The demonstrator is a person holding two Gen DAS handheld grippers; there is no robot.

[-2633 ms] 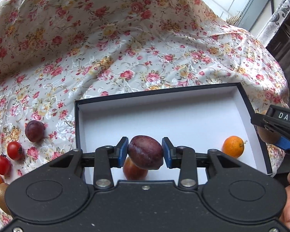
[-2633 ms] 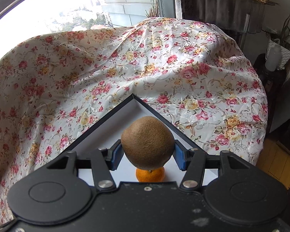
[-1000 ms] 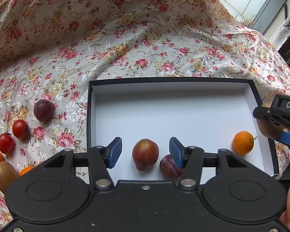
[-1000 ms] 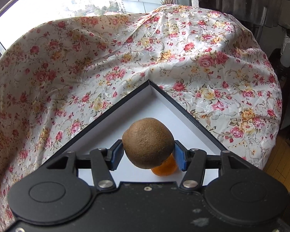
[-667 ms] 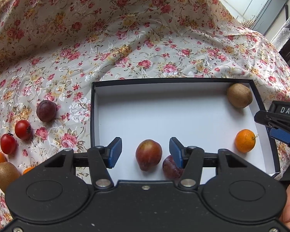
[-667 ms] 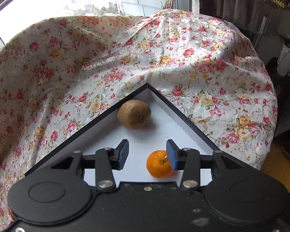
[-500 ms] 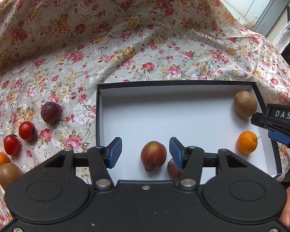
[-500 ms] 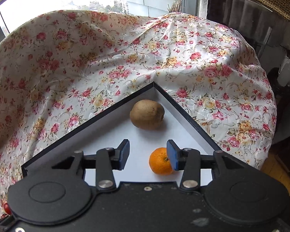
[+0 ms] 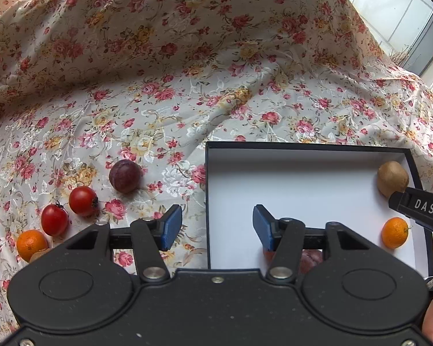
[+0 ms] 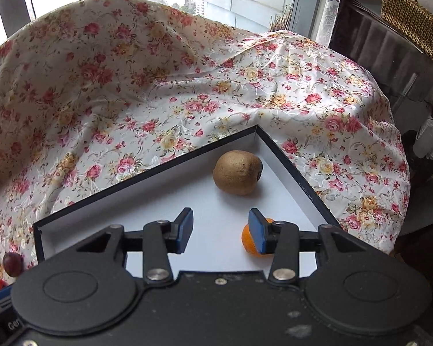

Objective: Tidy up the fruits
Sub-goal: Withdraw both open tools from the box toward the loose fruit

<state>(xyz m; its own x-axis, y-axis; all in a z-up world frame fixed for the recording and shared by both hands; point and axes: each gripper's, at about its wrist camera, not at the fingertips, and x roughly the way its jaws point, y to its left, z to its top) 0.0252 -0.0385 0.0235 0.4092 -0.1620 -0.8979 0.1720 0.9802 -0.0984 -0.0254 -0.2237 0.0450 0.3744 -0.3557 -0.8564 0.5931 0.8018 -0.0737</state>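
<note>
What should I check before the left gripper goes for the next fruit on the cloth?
1. Left gripper open and holding nothing: ok.
2. Right gripper open, kiwi lying free in the box: ok.
3. Loose plum in plain view on the cloth, touching nothing: ok.
4. Two tomatoes and a loose orange still outside the box: not ok, work remains.
5. Brownish fruit under the loose orange, mostly hidden by the gripper body: cannot tell what it is.
6. Bare floor in the middle of the box for more fruit: ok.
</note>
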